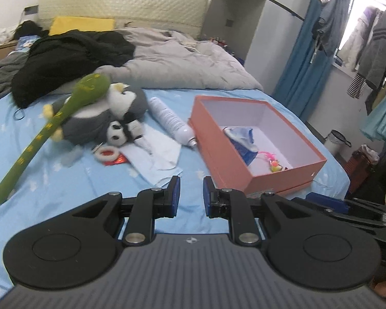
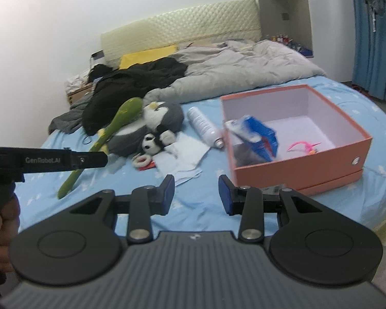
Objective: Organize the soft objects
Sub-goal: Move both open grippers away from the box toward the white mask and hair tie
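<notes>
Both the left gripper (image 1: pixel 190 195) and right gripper (image 2: pixel 196 195) stand partly open and empty, short of the orange box (image 1: pixel 283 180), with the grey plush penguin (image 1: pixel 103 118) left of that box.

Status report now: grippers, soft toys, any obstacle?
Left gripper, right gripper: open, empty. Grey plush and green plush outside orange box. Spray can lies between.

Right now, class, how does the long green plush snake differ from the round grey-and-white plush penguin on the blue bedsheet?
Shape: the long green plush snake is thin and stretched out; the round grey-and-white plush penguin is squat and bulky.
Colour: the snake is green with yellow marks; the penguin is grey and white.
Pose: the snake's head rests on the penguin, its tail trailing onto the blue bedsheet.
Both are soft toys outside the orange box.
</notes>
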